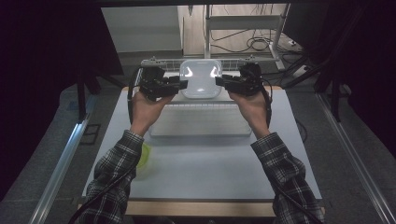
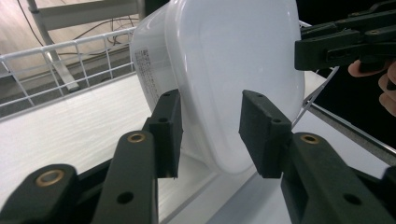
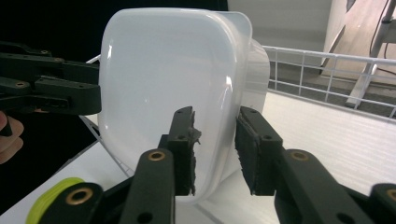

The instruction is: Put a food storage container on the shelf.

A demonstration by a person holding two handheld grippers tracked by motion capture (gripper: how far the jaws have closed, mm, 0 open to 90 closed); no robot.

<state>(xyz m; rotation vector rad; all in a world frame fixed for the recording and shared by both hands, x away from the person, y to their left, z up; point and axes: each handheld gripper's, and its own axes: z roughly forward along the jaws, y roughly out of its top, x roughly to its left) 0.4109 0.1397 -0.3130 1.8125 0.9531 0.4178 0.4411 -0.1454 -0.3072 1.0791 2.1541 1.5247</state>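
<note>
A white plastic tub [image 1: 201, 79] stands on its side on a white drain tray [image 1: 201, 125], its base facing me. My left gripper [image 1: 183, 85] is at the tub's left side and my right gripper [image 1: 219, 83] at its right side. Seen from the left gripper view, the tub [image 2: 224, 60] has its lower wall between the parted jaws of the left gripper [image 2: 210, 126], with a gap beside each pad. The right gripper view shows the tub [image 3: 163, 70] with its wall between the right gripper's [image 3: 215, 140] jaws, the pads likewise off it.
A white wire rack [image 1: 163, 62] runs behind the tub along the table's far edge. A yellow-green round object [image 1: 145, 156] lies on the pale table [image 1: 210, 172] by the person's left sleeve. Dark curtains hang on both sides.
</note>
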